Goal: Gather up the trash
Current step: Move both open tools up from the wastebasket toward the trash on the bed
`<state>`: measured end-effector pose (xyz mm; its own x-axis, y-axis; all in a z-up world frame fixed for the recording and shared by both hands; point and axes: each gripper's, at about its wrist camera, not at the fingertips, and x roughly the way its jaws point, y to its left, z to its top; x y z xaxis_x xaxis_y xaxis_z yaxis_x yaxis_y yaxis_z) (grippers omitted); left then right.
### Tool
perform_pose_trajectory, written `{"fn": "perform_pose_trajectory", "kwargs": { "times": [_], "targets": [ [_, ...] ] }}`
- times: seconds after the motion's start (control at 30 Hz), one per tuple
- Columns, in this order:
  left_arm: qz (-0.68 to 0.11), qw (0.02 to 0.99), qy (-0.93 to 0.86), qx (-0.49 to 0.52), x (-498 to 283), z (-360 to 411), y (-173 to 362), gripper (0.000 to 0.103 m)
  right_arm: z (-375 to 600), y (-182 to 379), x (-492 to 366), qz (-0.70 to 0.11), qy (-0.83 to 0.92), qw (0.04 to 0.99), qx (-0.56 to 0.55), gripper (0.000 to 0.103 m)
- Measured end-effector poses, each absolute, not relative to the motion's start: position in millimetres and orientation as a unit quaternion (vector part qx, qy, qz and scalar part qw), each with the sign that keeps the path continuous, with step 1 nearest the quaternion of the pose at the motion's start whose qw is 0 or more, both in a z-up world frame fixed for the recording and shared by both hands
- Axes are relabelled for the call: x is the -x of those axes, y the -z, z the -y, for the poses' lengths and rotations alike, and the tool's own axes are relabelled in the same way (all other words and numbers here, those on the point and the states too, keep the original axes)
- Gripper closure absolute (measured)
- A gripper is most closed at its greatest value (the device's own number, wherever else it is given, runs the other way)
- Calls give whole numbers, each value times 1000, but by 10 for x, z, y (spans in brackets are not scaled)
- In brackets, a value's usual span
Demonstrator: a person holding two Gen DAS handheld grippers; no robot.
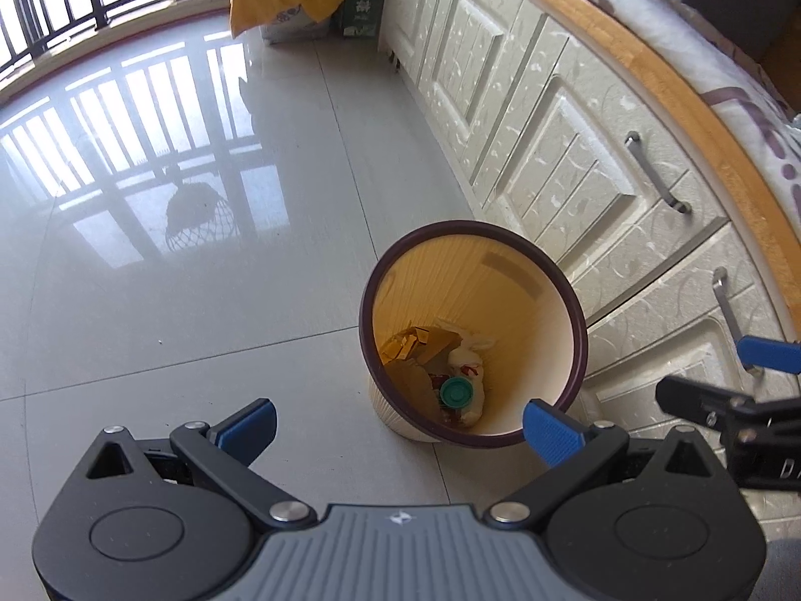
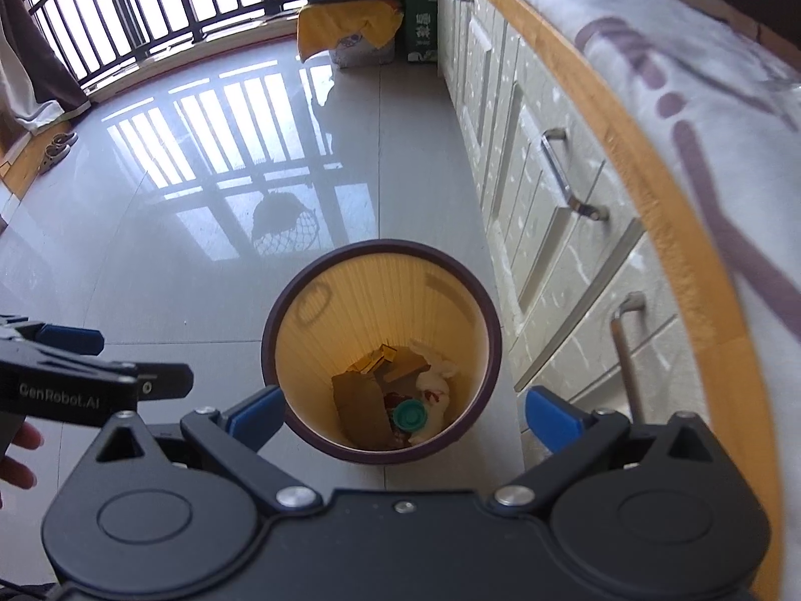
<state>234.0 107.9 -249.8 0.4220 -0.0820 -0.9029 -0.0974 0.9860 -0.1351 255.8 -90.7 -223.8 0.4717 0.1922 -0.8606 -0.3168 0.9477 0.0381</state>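
Both of my claws are hanging wide and holding nothing above the waste bin [image 2: 383, 250], the right claw [image 2: 400, 413] almost directly over its mouth and the left claw [image 1: 398, 425] just beside its rim. Trash is already lying at the bottom: torn cardboard [image 2: 363, 403], a crumpled white wrapper [image 2: 438, 378] and a green lid [image 2: 409, 414]. I am seeing no loose litter on the tiled floor [image 1: 175, 325] within these views, so I am judging the collecting as largely done, though much of the room is lying outside my sight.
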Motion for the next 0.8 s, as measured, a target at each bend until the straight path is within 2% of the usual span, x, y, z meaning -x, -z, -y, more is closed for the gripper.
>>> {"fn": "perform_pose_trajectory", "kwargs": {
  "times": [0.8],
  "targets": [
    [-483, 873, -17, 59, -1714, -1003, 1954, 0, 1221, 1682, -1993, -441, -114, 889, 49, 0]
  ]
}}
